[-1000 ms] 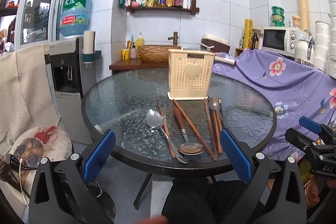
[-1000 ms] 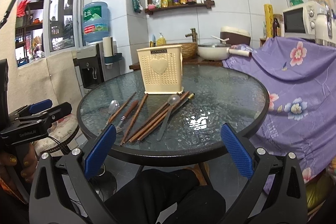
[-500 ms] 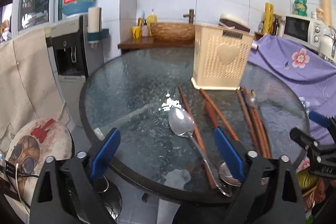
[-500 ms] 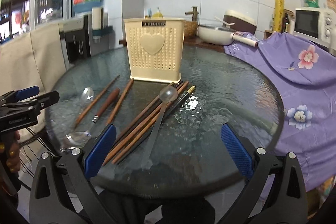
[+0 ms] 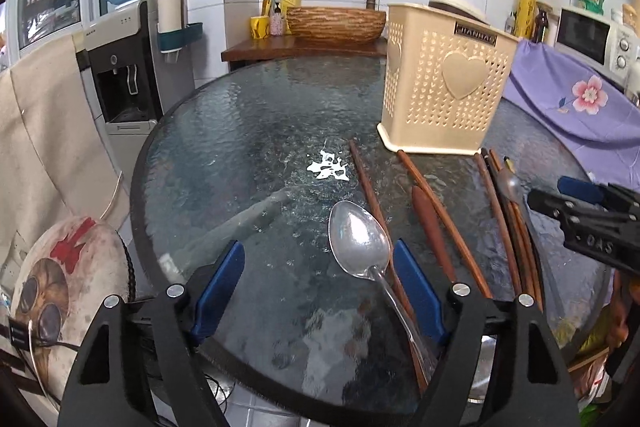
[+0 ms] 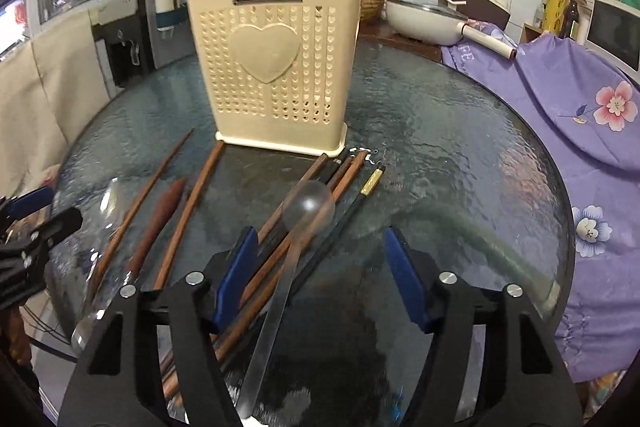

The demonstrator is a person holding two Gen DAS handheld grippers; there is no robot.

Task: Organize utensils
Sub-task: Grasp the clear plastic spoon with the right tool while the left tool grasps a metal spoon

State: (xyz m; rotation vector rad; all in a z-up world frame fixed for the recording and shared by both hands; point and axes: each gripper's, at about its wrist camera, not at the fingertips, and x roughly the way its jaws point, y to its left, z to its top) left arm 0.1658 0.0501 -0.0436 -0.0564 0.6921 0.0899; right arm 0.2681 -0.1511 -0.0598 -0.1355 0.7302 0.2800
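A cream perforated utensil holder (image 5: 444,87) (image 6: 276,67) stands upright on the round glass table (image 5: 240,155) (image 6: 440,147). In front of it lie several brown chopsticks (image 5: 444,219) (image 6: 188,211), a wooden-handled spoon (image 5: 428,223) (image 6: 156,223) and two steel spoons. My left gripper (image 5: 318,291) hovers over one steel spoon (image 5: 358,243); its jaws are closing and the handle runs between them close to the right pad, untouched. The right gripper (image 6: 322,277) is closing too, with the other steel spoon (image 6: 308,209) and some chopsticks between its pads, not pressed.
A purple floral cloth (image 6: 580,99) covers furniture right of the table. A white pan (image 6: 424,23) sits behind the holder. A water dispenser (image 5: 128,67) and a round cushion (image 5: 60,267) stand to the left. A wooden counter with a basin (image 5: 336,23) lies beyond the table.
Both grippers have come forward over the table and tipped down. Their jaws have narrowed. Each now has a steel spoon between its fingers.
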